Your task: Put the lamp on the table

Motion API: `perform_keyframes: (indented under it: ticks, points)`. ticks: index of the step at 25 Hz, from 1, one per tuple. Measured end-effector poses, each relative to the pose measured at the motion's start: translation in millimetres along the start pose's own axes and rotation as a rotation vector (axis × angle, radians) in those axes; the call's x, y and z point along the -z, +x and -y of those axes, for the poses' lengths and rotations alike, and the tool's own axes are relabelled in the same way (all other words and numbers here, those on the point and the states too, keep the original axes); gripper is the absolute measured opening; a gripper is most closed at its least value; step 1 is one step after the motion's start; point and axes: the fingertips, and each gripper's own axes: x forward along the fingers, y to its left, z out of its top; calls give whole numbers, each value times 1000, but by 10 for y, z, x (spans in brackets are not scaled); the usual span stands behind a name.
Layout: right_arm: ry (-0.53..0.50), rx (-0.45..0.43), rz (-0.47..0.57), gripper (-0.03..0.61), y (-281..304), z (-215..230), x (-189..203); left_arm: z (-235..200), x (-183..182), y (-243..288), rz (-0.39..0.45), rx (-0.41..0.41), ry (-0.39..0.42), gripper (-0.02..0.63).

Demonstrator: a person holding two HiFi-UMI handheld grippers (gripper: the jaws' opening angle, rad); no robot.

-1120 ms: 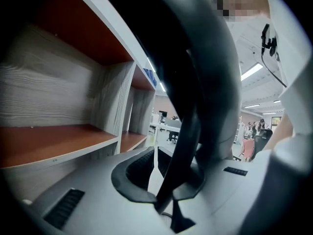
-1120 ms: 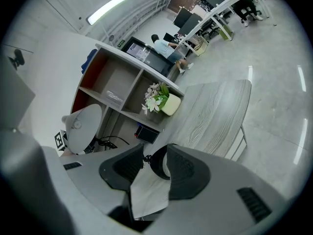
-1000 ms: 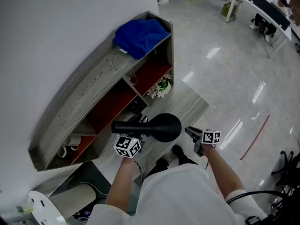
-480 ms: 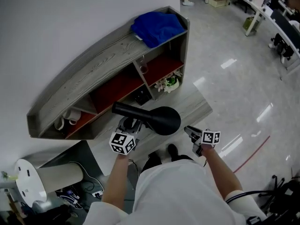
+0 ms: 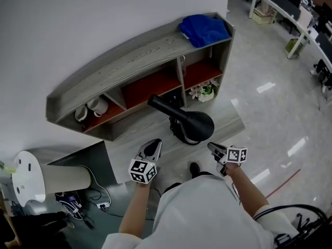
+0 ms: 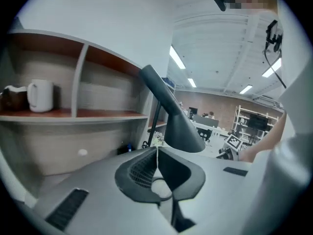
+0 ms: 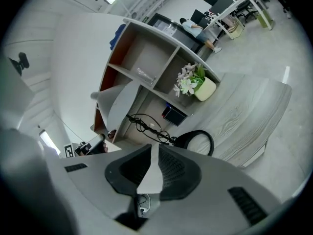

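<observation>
The black lamp (image 5: 194, 124) stands on the grey wooden table (image 5: 226, 123).

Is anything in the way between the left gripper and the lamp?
Nothing visible: only bare table lies between the left gripper and the black lamp. The gripper's fingers have just been closing, empty.

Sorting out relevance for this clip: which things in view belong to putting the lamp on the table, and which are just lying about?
Job: lamp, table.
Lying about: shelf, blue cloth, mugs, flowers, cables.
</observation>
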Motion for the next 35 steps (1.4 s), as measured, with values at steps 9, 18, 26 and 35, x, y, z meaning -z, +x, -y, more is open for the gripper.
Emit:
perform_keyframes:
  ticks: [9,18,26,35]
  points:
    - [-81,-30,-21,43,27,-699,544,136,463,-1324,33,-58,-173,11]
    - [-205,4,-68,20,-177,-1119,1214,164,1059,-1925,-22,-79,-251,11]
    - [-329,9,-68,18,-589,-1410,1536,556,1285,-2058,-26,-8,-280,11]
    - [-347,-7,-78,18,-821,-1394,1609,877,1195,-2193,14,-16,-300,11]
